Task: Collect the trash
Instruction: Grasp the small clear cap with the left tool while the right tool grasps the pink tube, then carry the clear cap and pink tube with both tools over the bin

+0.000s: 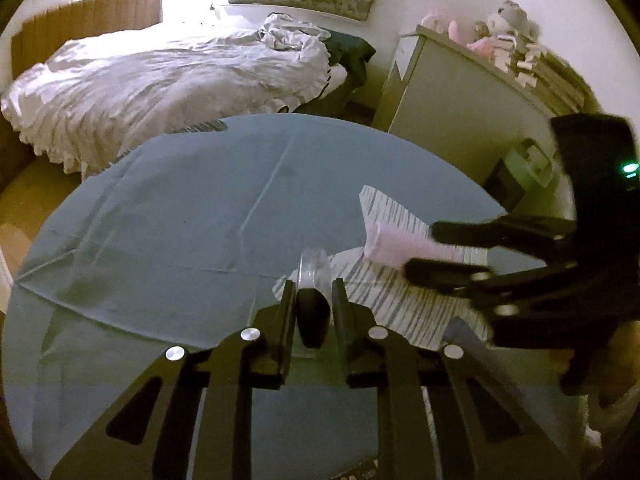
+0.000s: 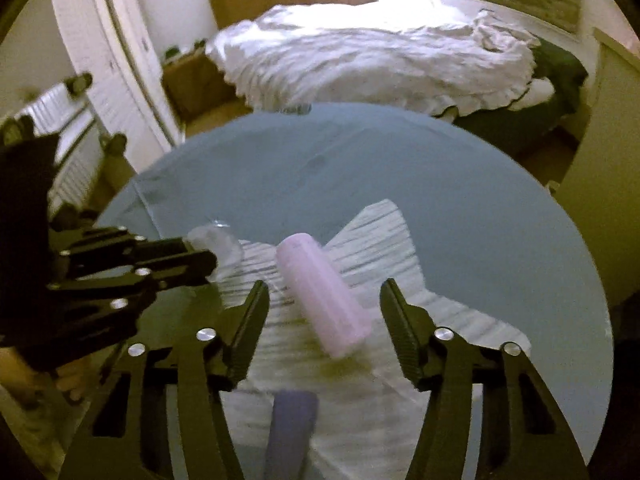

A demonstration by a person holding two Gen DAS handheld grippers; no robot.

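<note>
Right claw (image 2: 324,312) wide, straddling pink tube (image 2: 324,294) lying on striped paper (image 2: 384,236), near bench (image 2: 480,200) edge. Left claw (image 1: 312,300) narrow on clear cup (image 1: 314,270). Tube probably light, crushable: grip mid-body, gently.

pink cup (image 2: 323,295) on side, clear cup (image 1: 314,270) gripped

One pink tube (image 2: 324,294), one clear cup (image 2: 216,245), seemingly.

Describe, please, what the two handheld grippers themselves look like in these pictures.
Both the left gripper and the right gripper are black, with flat linkage bars joined by round silver bolts. The right fingers have ribbed inner pads. A green light glows on the right gripper's body.
</note>
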